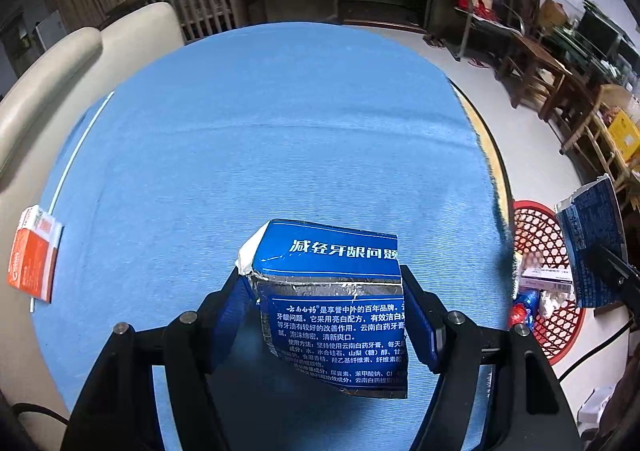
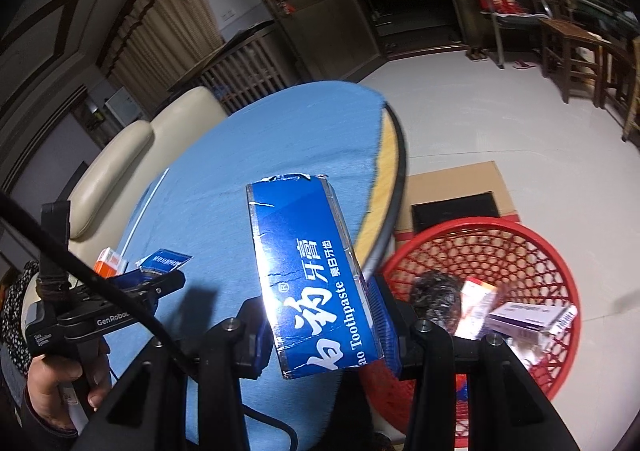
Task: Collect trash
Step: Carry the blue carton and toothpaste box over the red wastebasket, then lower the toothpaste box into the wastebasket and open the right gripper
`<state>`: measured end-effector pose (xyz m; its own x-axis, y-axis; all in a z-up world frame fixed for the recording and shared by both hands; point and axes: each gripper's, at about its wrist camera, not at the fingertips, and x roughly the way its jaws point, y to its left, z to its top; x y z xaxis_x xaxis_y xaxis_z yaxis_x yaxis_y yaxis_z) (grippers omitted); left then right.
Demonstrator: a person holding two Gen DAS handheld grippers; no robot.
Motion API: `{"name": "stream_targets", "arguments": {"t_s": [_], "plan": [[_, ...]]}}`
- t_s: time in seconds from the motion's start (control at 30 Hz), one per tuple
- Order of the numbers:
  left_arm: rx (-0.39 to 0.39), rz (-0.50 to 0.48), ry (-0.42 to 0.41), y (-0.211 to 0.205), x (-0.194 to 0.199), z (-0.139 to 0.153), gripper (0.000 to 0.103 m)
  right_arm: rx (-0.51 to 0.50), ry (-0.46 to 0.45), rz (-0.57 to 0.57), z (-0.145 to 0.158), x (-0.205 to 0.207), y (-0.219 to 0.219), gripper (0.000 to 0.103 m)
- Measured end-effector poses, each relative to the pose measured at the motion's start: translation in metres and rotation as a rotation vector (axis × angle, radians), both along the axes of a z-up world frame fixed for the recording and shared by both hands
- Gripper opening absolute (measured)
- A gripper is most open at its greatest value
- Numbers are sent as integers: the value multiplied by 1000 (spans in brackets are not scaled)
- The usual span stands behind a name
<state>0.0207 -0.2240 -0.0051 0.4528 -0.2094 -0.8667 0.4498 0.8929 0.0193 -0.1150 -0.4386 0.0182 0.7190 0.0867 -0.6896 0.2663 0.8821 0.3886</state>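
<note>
Blue cloth [image 1: 260, 123] covered the round counter [image 2: 394, 155], and over it we carried two torn pieces of a blue toothpaste carton. The left tool [image 1: 324, 311] pinched the shorter torn piece [image 1: 332, 307] between its pads, the jaws spread about halfway and pressed against the piece's two sides; the piece hung above the cloth, its ragged white edge turned up and to the left. From the right wrist camera the same tool [image 2: 160, 279] showed low on the left with a hand [image 2: 60, 383] wrapped round its handle, angled down toward the cloth.

The right tool [image 2: 324, 331] clamped the longer carton piece [image 2: 308, 271] marked "Toothpaste" — its jaws drawn in as far as the card allowed, the pads flat on both long sides. That piece stood up and away from the fingers, its torn end highest, above the counter's edge. Just to its right and below, on the floor beside the counter, sat the red mesh basket [image 2: 532, 251], with small boxes and a dark crumpled wrapper inside. In the left wrist view the basket [image 1: 536, 219] lay past the cloth's right edge.

An orange-and-white box [image 1: 34, 251] lay at the cloth's far left edge — well apart from both tools.
</note>
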Motion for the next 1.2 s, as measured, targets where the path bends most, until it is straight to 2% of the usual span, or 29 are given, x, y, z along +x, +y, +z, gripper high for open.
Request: {"name": "stream_targets", "arguments": {"t_s": [0.53,1.2], "plan": [[-34,-149,26,-50,-22,5,73,-17,49,-175,-7,-39,-59,46],[23,-226,46,-96,-26,0,73,37,116,-222,-34,-48,-88,46]]}}
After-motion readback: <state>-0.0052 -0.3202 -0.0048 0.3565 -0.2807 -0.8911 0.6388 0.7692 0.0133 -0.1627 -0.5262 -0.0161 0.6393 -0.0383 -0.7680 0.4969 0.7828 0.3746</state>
